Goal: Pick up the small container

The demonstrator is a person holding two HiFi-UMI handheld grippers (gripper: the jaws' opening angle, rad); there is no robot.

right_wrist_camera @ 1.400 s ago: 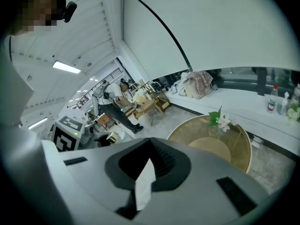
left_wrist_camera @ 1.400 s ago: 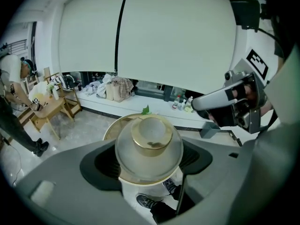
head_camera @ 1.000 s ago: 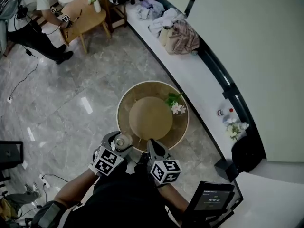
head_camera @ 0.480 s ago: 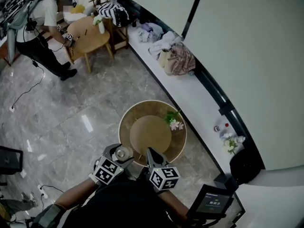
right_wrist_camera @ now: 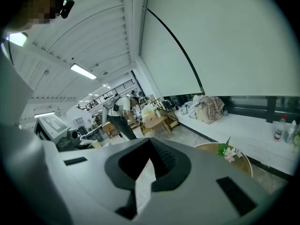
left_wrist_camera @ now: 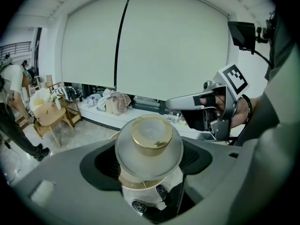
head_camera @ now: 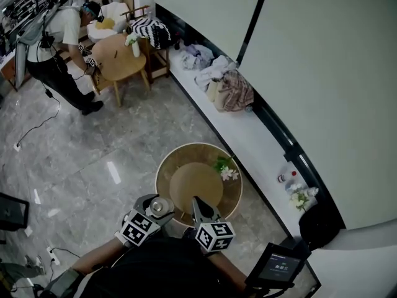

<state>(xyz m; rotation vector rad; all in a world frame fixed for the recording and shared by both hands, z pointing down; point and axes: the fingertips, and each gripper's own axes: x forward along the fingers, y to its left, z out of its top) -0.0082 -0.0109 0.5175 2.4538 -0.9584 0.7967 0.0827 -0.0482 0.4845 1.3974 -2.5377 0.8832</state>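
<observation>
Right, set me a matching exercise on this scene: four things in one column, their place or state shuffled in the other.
Things:
1. small container
2. white flowers
3. pile of bags
4. right gripper

Places or states:
A. on the long white ledge
B. shut, with nothing in it
C. clamped in the left gripper
D. on the round wooden table

Pairs: 1-C, 2-D, 3-A, 4-B.
</observation>
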